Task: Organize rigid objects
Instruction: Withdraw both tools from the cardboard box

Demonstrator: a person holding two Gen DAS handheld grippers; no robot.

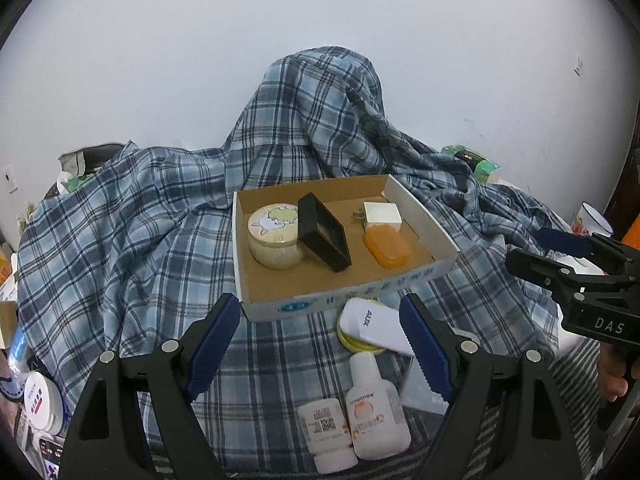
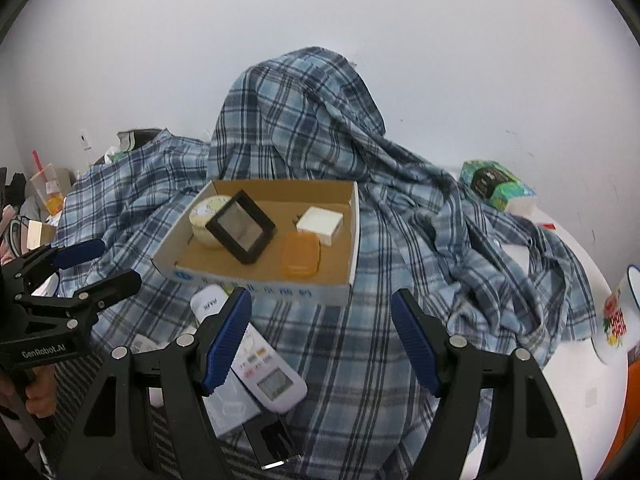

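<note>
At the frame's centre, a shallow cardboard box (image 1: 344,292) is seen holding a round cream jar (image 1: 274,236), a black frame (image 1: 322,236) leaned on it, a white cube (image 1: 382,214) and an orange soap case (image 1: 387,246). It is set on a blue plaid cloth (image 1: 132,220) draped before a white wall (image 1: 320,20), with a white remote (image 1: 376,326) and two white bottles (image 1: 376,412) lying below it. Both the left gripper (image 1: 320,344) and the right gripper (image 2: 322,336) are held open and empty, angled down toward the box.

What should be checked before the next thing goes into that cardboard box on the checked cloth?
1. Left gripper empty, jaws apart: ok.
2. Right gripper empty, jaws apart: ok.
3. Free floor in the shallow cardboard box: ok, a bare strip along the front, beside the orange soap-like bar.
4. Black square frame stable: not ok, it leans on the round cream jar.
5. Loose items in reach: ok, white remote control and two white plastic bottles lie in front of the box.
6. Box level on the blue checked cloth: cannot tell.
</note>
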